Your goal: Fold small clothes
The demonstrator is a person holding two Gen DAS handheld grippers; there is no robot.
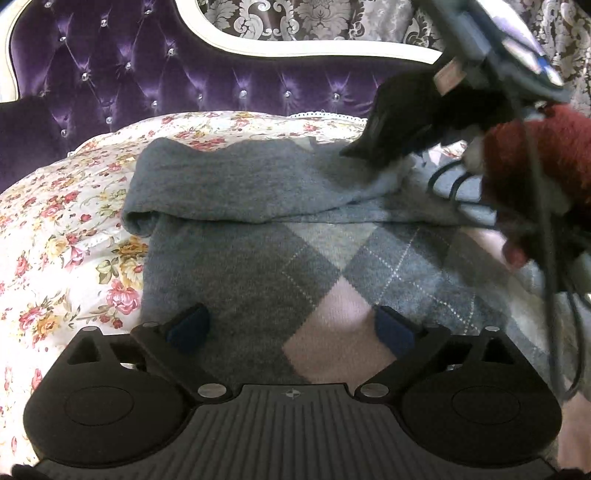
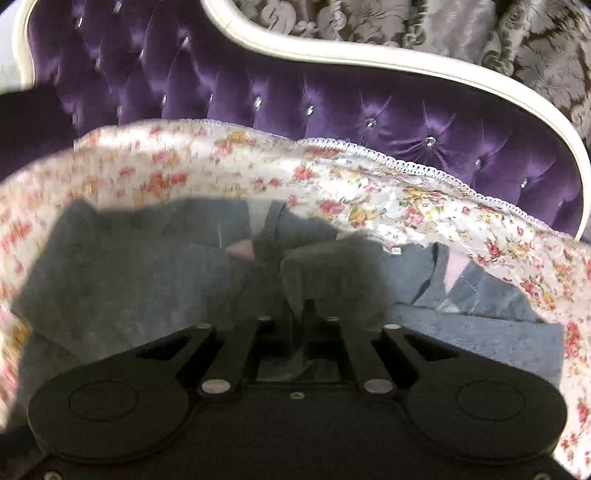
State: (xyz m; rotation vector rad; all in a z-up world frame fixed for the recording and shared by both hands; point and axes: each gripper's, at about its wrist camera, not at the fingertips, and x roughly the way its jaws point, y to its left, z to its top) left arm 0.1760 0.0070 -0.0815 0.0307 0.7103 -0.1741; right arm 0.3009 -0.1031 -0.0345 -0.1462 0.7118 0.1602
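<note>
A grey argyle sweater (image 1: 325,266) with grey and pink diamonds lies on a floral bedspread (image 1: 59,229). A plain grey part of it (image 1: 251,184) is folded across its upper half. My left gripper (image 1: 291,326) is open, low over the sweater's near part, with nothing between its fingers. My right gripper (image 1: 373,147) reaches in from the upper right and pinches the folded grey part at its right end. In the right wrist view the right gripper (image 2: 297,306) is shut on grey sweater fabric (image 2: 325,273), which bunches over its fingertips.
A purple tufted headboard (image 1: 207,74) with a cream frame stands behind the bed. A hand in a red fuzzy sleeve (image 1: 539,158) with cables holds the right gripper at the right edge. Patterned wallpaper (image 2: 406,22) is behind.
</note>
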